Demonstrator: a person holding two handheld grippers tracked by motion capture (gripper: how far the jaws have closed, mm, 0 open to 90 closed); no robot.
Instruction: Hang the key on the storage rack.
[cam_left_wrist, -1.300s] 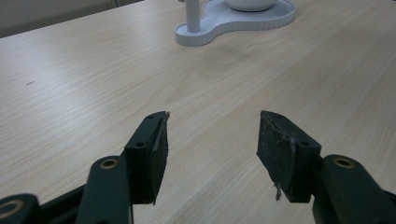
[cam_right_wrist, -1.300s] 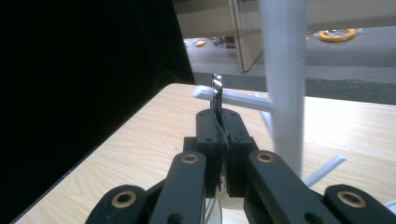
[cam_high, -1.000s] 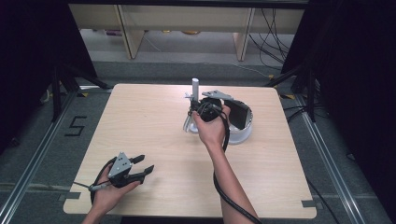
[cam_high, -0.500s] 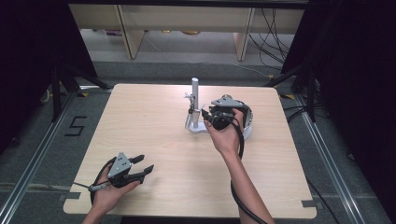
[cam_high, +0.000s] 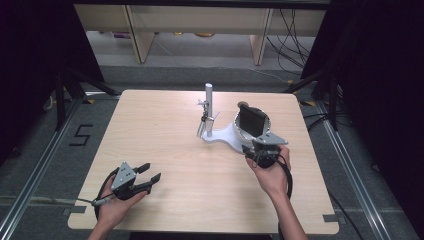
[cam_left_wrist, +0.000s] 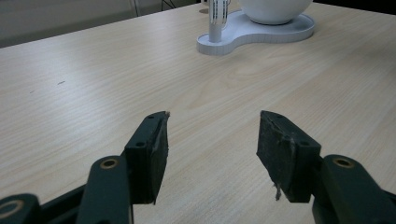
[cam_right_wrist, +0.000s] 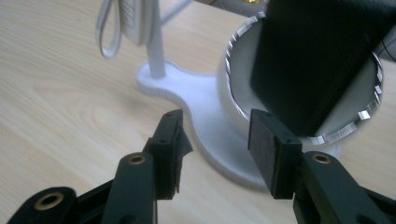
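Earbud cable (cam_right_wrist: 108, 32) loops off stand post (cam_right_wrist: 156, 51), right gripper view.

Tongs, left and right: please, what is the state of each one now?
Left tongs: open, nothing between them, above bare table.
Right tongs: open, jaws have just been opening, holding nothing, near the white stand.

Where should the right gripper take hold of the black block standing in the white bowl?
Probably at the black block's upper end, coming from above. It stands tilted in the white bowl with that end clear above the rim, while its lower part sits behind the wall. Close across its thin faces. The right gripper, jaws just opened and empty, waits beside the bowl.
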